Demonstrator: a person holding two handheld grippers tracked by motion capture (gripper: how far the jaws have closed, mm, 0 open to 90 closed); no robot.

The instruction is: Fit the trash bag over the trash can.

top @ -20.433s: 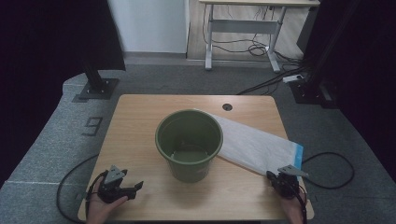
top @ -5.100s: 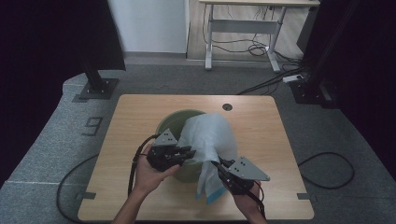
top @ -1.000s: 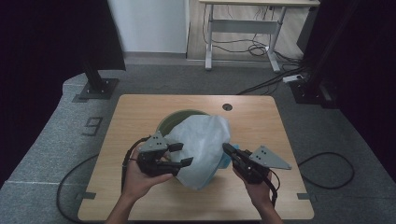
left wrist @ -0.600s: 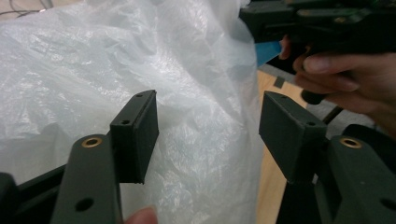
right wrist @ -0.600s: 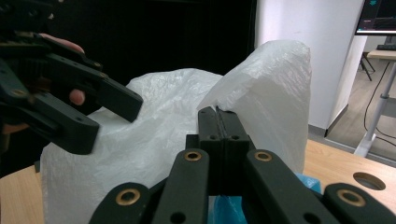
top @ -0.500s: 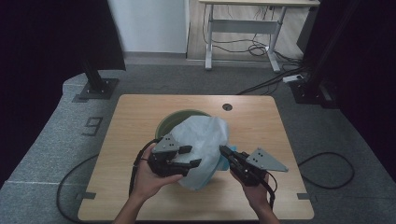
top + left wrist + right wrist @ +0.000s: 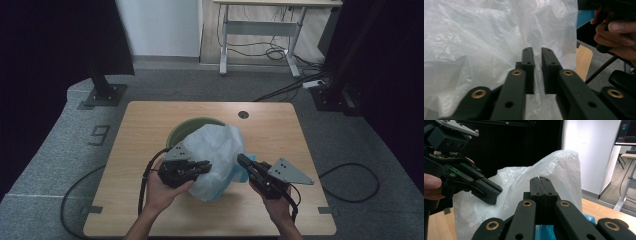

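Observation:
A crumpled translucent white plastic bag with a blue strip billows over the front of a green bucket at the table's middle. My left gripper reaches in from the left. Its jaws have just been closing, and in the left gripper view they pinch a fold of the bag. From the right, my right gripper grips the bag's edge. In the right gripper view its jaws are tight together on the film, with the left gripper opposite.
The wooden table has a round cable hole at the back. Cables trail off its front corners onto grey carpet. A white-legged desk stands behind, and black stands flank the table.
The left gripper has shifted a little to the right into the bag and its jaws have closed on a fold. The right gripper has held still, gripping the bag.

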